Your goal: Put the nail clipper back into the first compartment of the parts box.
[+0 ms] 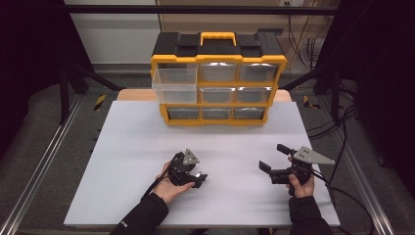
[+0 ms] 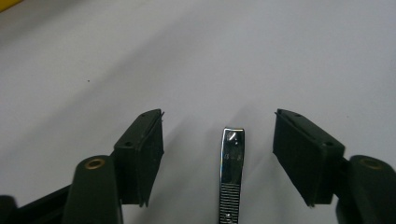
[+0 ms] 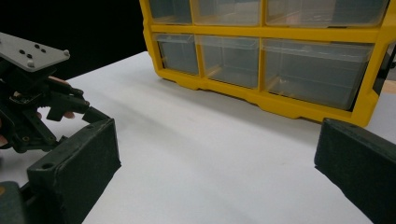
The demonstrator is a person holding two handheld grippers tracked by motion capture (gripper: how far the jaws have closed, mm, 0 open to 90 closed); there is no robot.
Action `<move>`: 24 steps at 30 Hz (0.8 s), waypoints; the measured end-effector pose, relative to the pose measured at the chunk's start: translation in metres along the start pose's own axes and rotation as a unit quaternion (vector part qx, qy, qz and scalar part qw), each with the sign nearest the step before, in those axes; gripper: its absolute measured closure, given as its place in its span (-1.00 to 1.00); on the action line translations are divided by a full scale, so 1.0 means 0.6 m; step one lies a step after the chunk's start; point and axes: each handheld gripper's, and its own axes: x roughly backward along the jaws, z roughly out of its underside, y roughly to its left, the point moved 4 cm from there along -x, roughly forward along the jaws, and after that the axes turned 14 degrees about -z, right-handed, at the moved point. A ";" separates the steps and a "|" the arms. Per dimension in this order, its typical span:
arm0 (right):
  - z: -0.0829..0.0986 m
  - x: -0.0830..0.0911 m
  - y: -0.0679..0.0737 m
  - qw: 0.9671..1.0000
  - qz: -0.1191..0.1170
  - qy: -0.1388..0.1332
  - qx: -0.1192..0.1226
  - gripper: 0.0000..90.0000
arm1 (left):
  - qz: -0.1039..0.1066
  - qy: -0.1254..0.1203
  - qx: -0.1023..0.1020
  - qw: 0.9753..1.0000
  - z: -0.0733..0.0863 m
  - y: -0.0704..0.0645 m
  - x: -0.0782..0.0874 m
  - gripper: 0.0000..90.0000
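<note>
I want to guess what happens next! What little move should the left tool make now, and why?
Probably close the left tool on the shiny nail clipper. The clipper lies flat on the white table between the open jaws, touching neither one, so a gentle squeeze should grab it.

A flat white rectangular tabletop point(image 1: 147, 147) carries two things. At its far edge stands a yellow plastic drawer cabinet with a black top and clear drawers point(image 1: 218, 78), its base resting on the white surface; its upper left drawer is pulled out. Well in front of the cabinet, toward the near left, a small shiny metal nail clipper point(image 2: 231, 172) lies flat on the tabletop.
</note>
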 end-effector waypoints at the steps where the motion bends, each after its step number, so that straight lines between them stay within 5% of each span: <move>1: 0.000 0.000 0.000 1.000 0.000 0.000 0.000 -0.99 | 0.001 0.004 0.000 1.000 0.001 -0.001 0.000 -0.21; 24: 0.001 0.000 -0.002 1.000 0.002 0.002 -0.003 -0.99 | 0.009 0.024 -0.010 1.000 -0.001 -0.011 -0.005 0.53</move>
